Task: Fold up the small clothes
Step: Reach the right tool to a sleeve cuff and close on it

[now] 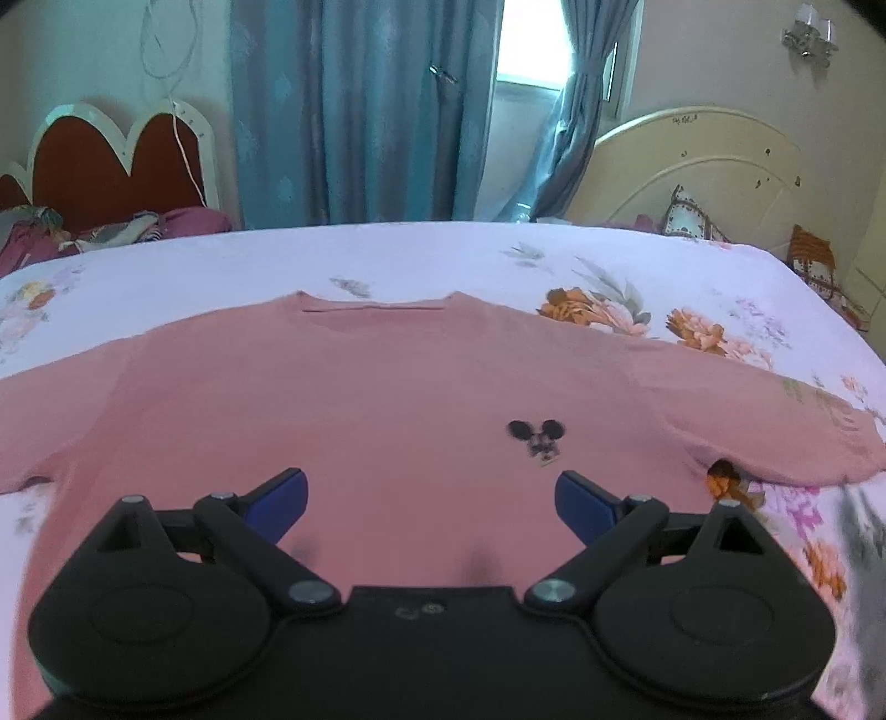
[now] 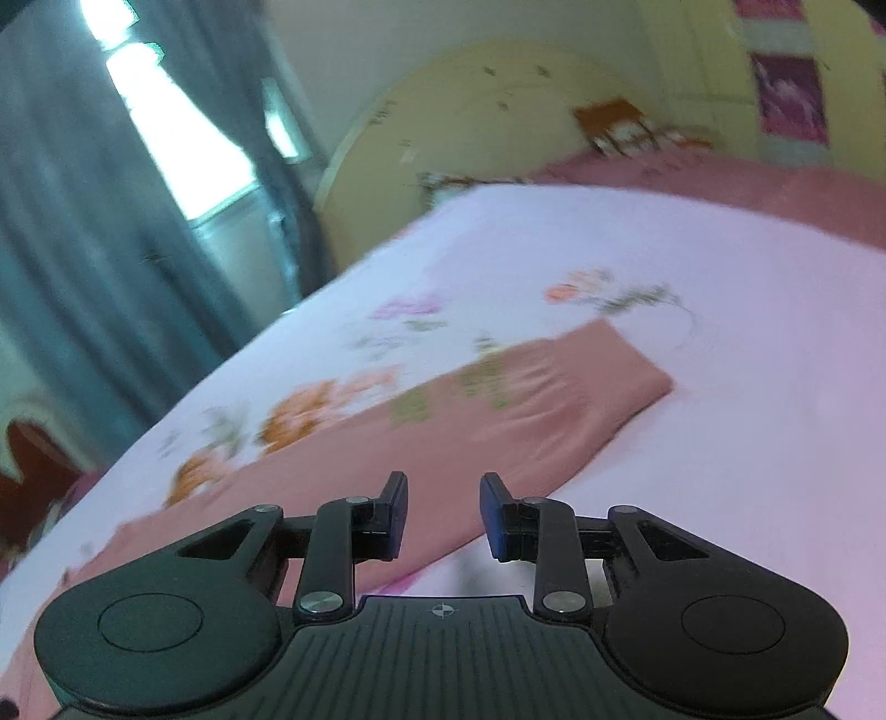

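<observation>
A pink T-shirt (image 1: 354, 399) lies flat on the flowered bedsheet (image 1: 443, 255), neck toward the far side and sleeves spread to either side. A small dark mouse-head print (image 1: 540, 440) sits on its chest. My left gripper (image 1: 432, 493) hovers over the shirt's lower body with its blue pads (image 1: 288, 493) wide apart and nothing between them. The right wrist view is tilted and blurred. It shows the shirt's right sleeve (image 2: 526, 410) stretched across the sheet (image 2: 720, 471). My right gripper (image 2: 444, 490) is over the sleeve's near edge, its jaws narrowly apart and pressing on nothing.
A cream headboard (image 1: 709, 166) with patterned pillows (image 1: 692, 216) is at the far right. A red and white headboard (image 1: 116, 155) with bundled bedding stands at the far left. Blue curtains (image 1: 354, 111) and a bright window (image 1: 531, 50) are behind the bed.
</observation>
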A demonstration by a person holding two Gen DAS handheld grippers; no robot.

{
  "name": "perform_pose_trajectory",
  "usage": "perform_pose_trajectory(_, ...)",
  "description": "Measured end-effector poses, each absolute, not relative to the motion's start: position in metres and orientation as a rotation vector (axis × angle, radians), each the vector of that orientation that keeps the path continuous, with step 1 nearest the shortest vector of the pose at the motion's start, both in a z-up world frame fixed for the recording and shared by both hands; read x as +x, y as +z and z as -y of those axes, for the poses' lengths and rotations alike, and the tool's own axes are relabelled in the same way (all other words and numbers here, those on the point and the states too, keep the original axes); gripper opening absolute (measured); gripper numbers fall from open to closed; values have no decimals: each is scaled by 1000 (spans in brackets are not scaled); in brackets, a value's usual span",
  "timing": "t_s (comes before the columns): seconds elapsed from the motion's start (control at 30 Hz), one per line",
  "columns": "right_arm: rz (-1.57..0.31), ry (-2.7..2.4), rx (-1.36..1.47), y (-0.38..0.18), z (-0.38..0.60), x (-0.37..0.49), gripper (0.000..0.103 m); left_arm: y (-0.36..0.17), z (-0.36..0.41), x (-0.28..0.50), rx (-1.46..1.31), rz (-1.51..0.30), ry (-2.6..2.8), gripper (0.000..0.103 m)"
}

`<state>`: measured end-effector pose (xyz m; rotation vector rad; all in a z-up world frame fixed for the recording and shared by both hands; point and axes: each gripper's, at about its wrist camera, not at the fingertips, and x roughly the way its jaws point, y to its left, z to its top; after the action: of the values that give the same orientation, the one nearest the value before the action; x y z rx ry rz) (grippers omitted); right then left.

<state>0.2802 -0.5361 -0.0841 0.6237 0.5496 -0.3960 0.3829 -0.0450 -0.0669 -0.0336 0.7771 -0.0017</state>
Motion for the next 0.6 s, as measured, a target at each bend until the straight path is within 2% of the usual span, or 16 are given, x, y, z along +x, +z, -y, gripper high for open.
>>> perform_pose_trajectory(0.27, -589, -450, 802, -139, 608, 290, 30, -86, 81, 414, 6, -839, -10, 96)
perform_pose_trajectory(0.57, -511, -428, 883, -154, 633, 287, 30, -80, 84, 431, 27, -842, 28, 97)
perform_pose_trajectory(0.6, -515, -434, 872, -154, 635, 287, 23, -79, 82, 432, 26, -841, 36, 97)
